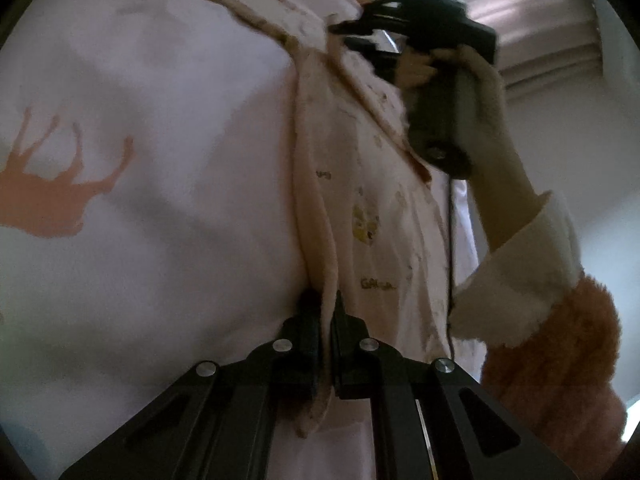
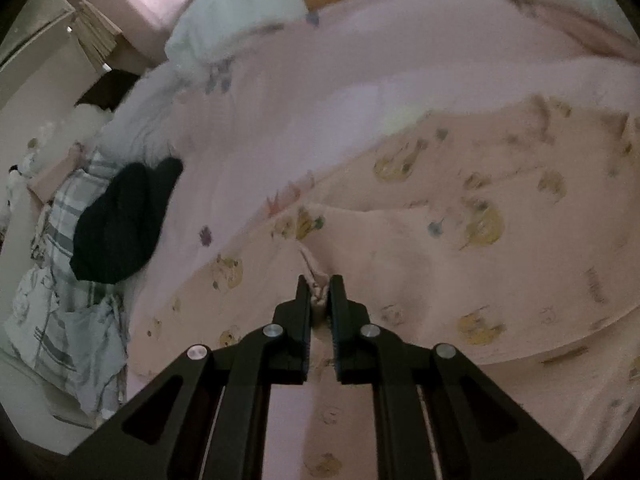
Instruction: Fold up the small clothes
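A small pale pink garment (image 1: 384,208) printed with little yellow animals is held up between both grippers. My left gripper (image 1: 327,300) is shut on its hemmed edge. In the left wrist view the right gripper (image 1: 360,28) shows at the top, held in a hand, pinching the garment's other end. In the right wrist view my right gripper (image 2: 319,286) is shut on a bunched fold of the same garment (image 2: 460,232), which drapes out to the right over the pink bed cover (image 2: 320,92).
A dark garment (image 2: 124,220) lies on the bed's left side on checked and printed clothes (image 2: 68,312). A white pillow (image 2: 236,20) is at the far end. A white cloth with an orange shape (image 1: 60,192) fills the left wrist view's left side.
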Demonstrator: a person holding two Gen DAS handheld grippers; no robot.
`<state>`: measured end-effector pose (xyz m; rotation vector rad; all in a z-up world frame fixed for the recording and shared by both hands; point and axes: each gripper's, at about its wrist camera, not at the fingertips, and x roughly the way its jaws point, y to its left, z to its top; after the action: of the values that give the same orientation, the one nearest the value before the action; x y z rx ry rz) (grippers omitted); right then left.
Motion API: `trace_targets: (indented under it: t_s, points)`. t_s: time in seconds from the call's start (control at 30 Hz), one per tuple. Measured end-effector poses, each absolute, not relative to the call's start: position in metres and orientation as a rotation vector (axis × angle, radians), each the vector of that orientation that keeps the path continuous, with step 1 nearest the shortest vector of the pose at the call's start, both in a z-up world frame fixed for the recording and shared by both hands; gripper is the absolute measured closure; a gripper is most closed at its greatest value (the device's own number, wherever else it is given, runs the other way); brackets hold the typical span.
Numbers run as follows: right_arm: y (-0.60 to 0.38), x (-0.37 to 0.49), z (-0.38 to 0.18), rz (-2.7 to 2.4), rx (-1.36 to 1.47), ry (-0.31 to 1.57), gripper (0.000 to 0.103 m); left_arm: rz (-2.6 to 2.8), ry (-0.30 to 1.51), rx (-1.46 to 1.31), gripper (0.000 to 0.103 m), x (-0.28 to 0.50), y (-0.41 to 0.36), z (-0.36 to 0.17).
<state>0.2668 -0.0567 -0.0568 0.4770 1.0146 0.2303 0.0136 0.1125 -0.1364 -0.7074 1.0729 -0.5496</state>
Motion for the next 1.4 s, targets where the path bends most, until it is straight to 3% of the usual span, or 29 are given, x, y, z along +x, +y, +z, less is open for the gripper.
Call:
trace_targets:
  t_s: [0.27, 0.33, 0.43, 0.6, 0.7, 0.8, 0.93, 1.07, 1.27, 1.4]
  points:
    - [-0.033, 0.269, -0.076, 0.291, 0.457, 1.074, 0.087, -0.553, 1.069, -0.702, 0.095, 0.014, 0.102, -0.128]
    - [-0.028, 0.269, -0.081, 0.354, 0.513, 1.119, 0.06, -0.555, 1.07, -0.719, 0.095, 0.015, 0.107, -0.128]
    - [-0.023, 0.264, -0.072, 0.448, 0.549, 1.12, 0.043, -0.577, 1.069, -0.739, 0.095, 0.014, 0.111, -0.126]
    - [-0.05, 0.25, -0.038, 0.41, 0.489, 1.042, 0.042, -0.533, 1.058, -0.6, 0.094, 0.002, 0.099, -0.112]
    - [-0.083, 0.242, -0.028, 0.258, 0.364, 0.998, 0.041, -0.522, 1.11, -0.675, 0.096, 0.003, 0.107, -0.121]
    - [-0.117, 0.233, -0.036, 0.122, 0.271, 1.017, 0.041, -0.507, 1.133, -0.712, 0.096, 0.001, 0.118, -0.122]
    - [-0.168, 0.215, -0.048, 0.031, 0.334, 1.014, 0.041, -0.423, 1.101, -0.553, 0.096, -0.01, 0.109, -0.105]
    - [-0.221, 0.196, -0.056, -0.049, 0.359, 1.027, 0.042, -0.351, 1.116, -0.57, 0.096, -0.013, 0.117, -0.098]
    - [-0.282, 0.171, -0.08, -0.23, 0.204, 1.062, 0.044, -0.048, 1.006, -0.498, 0.096, -0.019, 0.161, -0.093]
    - [-0.318, 0.154, -0.08, -0.193, 0.248, 1.013, 0.043, 0.065, 0.927, -0.518, 0.096, -0.007, 0.188, -0.074]
